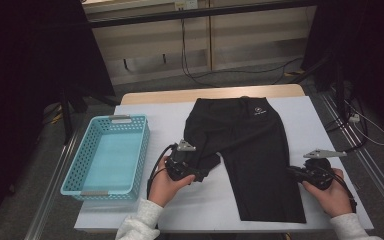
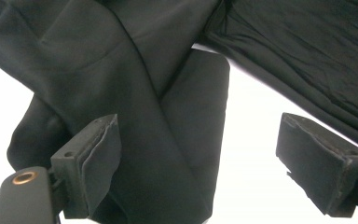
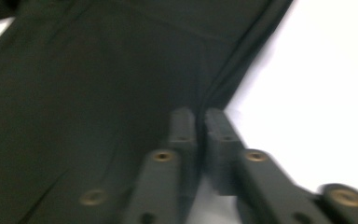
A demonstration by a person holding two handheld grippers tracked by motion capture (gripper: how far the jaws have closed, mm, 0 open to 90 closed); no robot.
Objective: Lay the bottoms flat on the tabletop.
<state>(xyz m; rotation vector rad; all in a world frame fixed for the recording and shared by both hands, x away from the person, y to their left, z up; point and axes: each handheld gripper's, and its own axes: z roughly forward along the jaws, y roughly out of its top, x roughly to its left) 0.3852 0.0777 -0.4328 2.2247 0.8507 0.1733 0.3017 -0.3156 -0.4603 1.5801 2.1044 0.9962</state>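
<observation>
Blue basket (image 1: 107,155) sits at the table's (image 1: 310,112) left edge. Black shorts (image 1: 252,150) lie flat mid-table, one leg bunched toward the front-left. Left hand-held gripper (image 2: 200,161) – jaws spread wide over that folded leg; it should close low on the hem, both layers. Right hand-held gripper (image 3: 200,123) – jaws pressed together at the shorts' right edge, seemingly pinching fabric; keep it taut while folding

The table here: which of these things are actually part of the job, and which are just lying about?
Part of the job:
- black shorts, one leg bunched up
- left gripper, open around the bunched leg
- right gripper, shut at the shorts' edge

Lying about:
- blue basket, untouched for now
- cables on the floor
</observation>
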